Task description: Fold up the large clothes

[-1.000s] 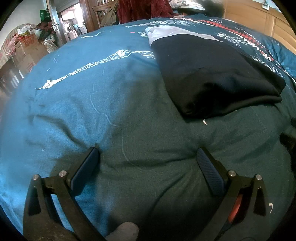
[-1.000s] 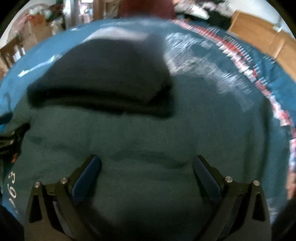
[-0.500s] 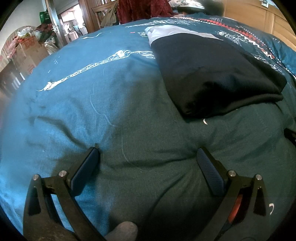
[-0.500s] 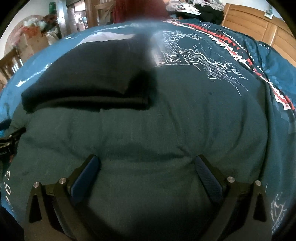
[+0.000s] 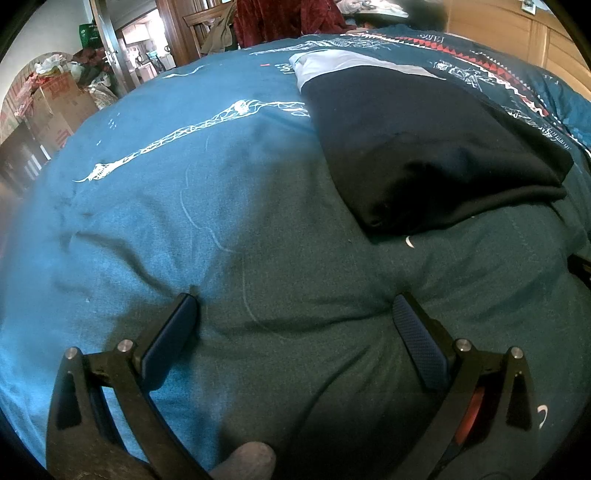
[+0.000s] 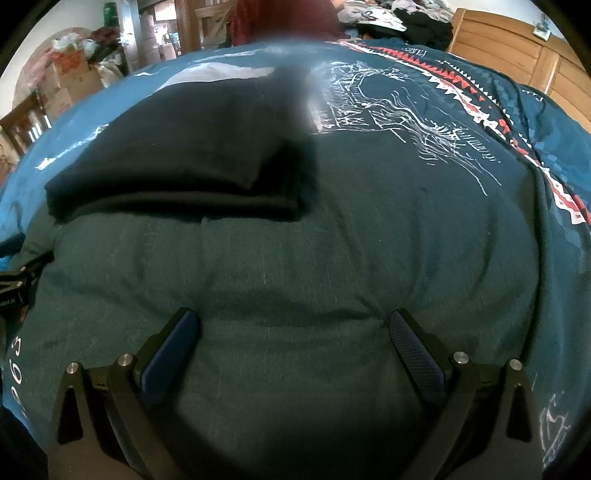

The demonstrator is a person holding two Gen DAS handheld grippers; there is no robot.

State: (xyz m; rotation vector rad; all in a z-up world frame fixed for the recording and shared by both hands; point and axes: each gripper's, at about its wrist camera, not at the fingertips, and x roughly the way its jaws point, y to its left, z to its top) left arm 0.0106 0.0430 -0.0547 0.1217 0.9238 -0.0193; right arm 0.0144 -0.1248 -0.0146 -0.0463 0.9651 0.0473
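Observation:
A black garment with a light grey end [image 5: 424,147] lies folded in a thick rectangle on the teal bedspread [image 5: 184,184]. In the right wrist view the same folded garment [image 6: 177,158] sits ahead and to the left. My left gripper [image 5: 295,314] is open, its blue pads pressing into the bedspread well short of the garment's near corner. My right gripper [image 6: 295,328] is open too, resting on the bedspread [image 6: 369,240] in front of the garment's folded edge. Nothing is between either pair of fingers. A fingertip [image 5: 247,458] of the person shows at the bottom edge.
Cardboard boxes and bags [image 5: 55,107] stand off the bed's left side near a doorway. A dark red cloth [image 5: 288,18] hangs beyond the far edge. Wooden panels [image 6: 517,62] rise at the right, with piled clothes [image 6: 399,14] behind. The left gripper's edge [image 6: 14,284] shows at far left.
The right wrist view has swung and settled from blurred to sharp, with the garment now further left in it. The left gripper has barely moved. Both stay open.

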